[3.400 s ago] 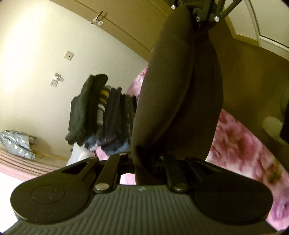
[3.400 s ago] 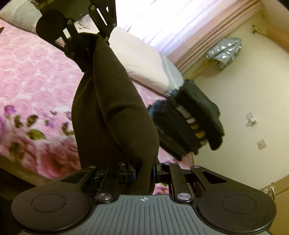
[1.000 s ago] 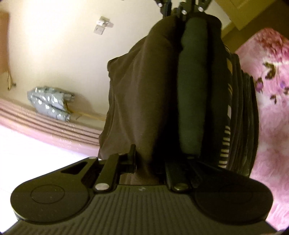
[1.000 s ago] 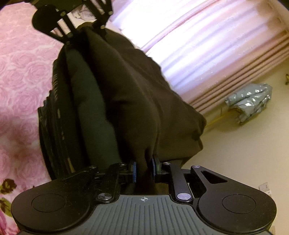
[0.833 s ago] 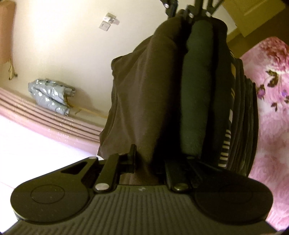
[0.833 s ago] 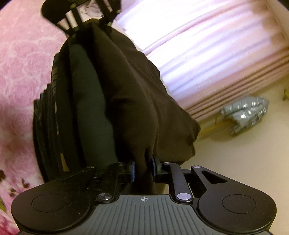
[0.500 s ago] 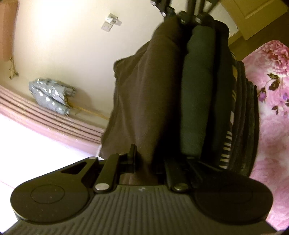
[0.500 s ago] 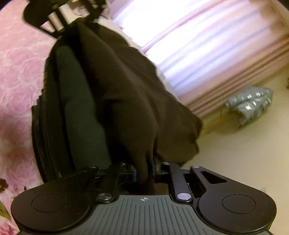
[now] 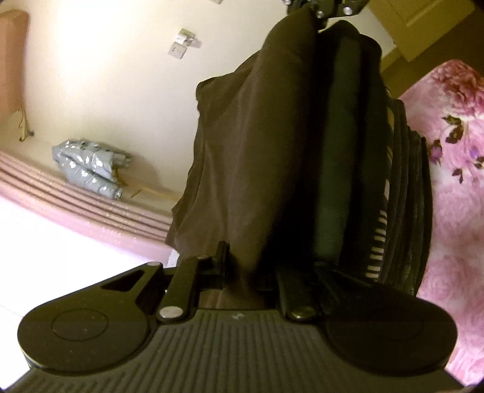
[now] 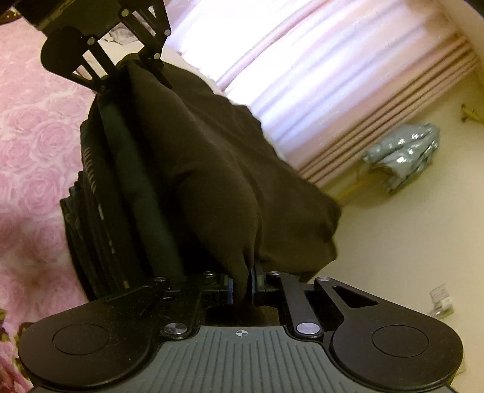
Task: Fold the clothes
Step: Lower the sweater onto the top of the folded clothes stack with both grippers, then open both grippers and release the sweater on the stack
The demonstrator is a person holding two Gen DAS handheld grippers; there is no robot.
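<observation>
A dark brown garment [image 9: 248,151] is stretched between both grippers and lies along the top of a stack of folded dark clothes [image 9: 393,196]. My left gripper [image 9: 251,266] is shut on its near edge. At the far end, the right gripper [image 9: 320,9] pinches the other edge. In the right wrist view my right gripper [image 10: 243,284] is shut on the brown garment [image 10: 211,169], beside a dark green folded piece [image 10: 136,181] of the stack [image 10: 87,211]. The left gripper [image 10: 136,66] shows at the top.
The stack rests on a bed with a pink floral cover [image 9: 453,151] [image 10: 36,136]. Pink curtains [image 10: 302,75] hang over a bright window. A silver bundle [image 9: 87,169] hangs on the cream wall near a wall socket [image 9: 181,45]. A door [image 9: 423,27] is behind.
The brown garment hung in the air over the bed earlier; it has come over against the stack. In the last second both views shifted slightly, and both grips stay shut.
</observation>
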